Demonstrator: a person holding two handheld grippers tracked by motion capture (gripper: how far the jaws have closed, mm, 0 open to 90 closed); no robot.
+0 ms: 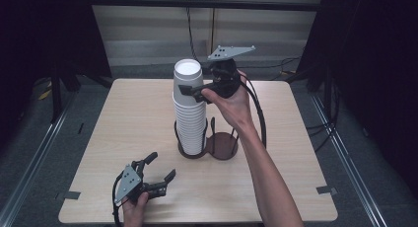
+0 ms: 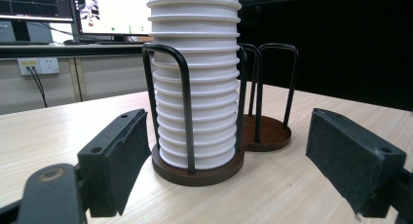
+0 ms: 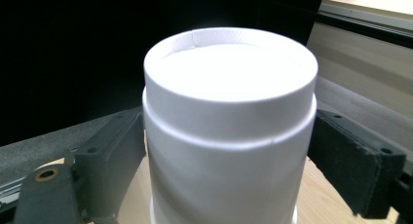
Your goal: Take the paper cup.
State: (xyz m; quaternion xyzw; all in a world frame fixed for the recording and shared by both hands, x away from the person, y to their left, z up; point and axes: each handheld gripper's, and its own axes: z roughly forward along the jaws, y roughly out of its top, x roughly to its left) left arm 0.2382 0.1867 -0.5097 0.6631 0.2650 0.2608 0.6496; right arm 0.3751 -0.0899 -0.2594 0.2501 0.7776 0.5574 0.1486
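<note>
Centre frame, the right gripper [image 1: 190, 92] has its jaws around the top cup [image 3: 229, 131] of the stack [image 1: 190, 116]. Paper cups look light and crushable, so squeeze gently below the rim. The left gripper [image 1: 158, 169] rests wide open at lower left.

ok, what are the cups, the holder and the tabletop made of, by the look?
Cups: matte white, likely paper, rolled rims stacked in ridges. Holder: thin black hoops, probably coated metal wire, on a dark brown base, wood or plastic. Tabletop: pale wood-grain, probably laminate.
</note>
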